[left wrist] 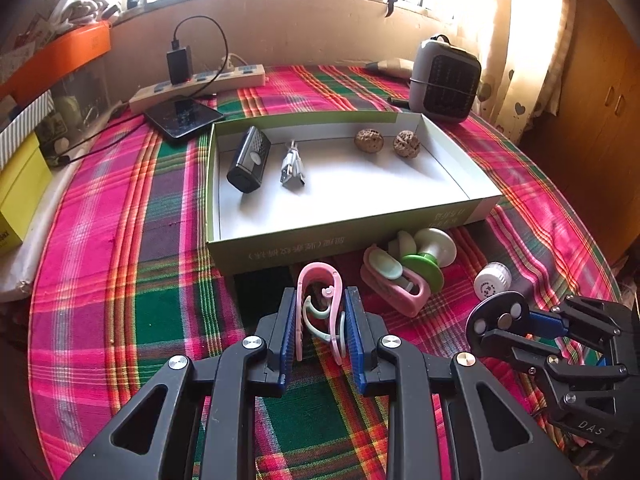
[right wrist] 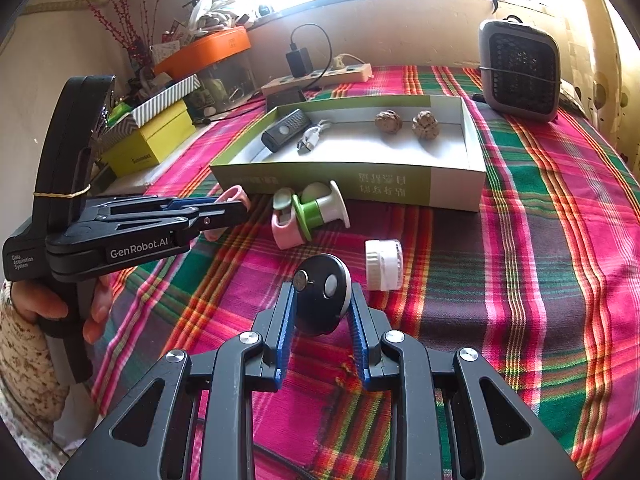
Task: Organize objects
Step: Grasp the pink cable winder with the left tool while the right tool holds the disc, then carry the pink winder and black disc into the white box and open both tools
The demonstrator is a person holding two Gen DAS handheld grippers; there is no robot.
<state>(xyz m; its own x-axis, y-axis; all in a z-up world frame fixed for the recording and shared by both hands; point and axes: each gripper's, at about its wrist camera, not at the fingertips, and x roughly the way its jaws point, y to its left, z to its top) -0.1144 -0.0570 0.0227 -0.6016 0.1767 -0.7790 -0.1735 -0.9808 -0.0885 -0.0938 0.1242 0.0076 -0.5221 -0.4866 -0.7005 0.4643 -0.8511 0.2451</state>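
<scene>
Left gripper (left wrist: 320, 332): fingers closed on the pink clip (left wrist: 318, 280), pads pressing both its sides, just in front of the green box's (left wrist: 340, 236) near wall.
Right gripper (right wrist: 322, 312): fingers narrowed onto the round black disc (right wrist: 322, 298), holding it at its edges, nearer than the box.
Step in hand: likely lifting both pieces into the box; raise them straight up first so they clear the near wall.
Still outside the box: pink-and-green holder (right wrist: 304, 216) beside the near wall; white cap (right wrist: 383, 265) near the disc.
Open room: the box's front half is bare; black device (left wrist: 249, 160), cable (left wrist: 292, 166) and two walnuts (left wrist: 388, 142) lie toward its far wall.
Edges: the heater (left wrist: 446, 80) stands beyond the box's far right corner.
</scene>
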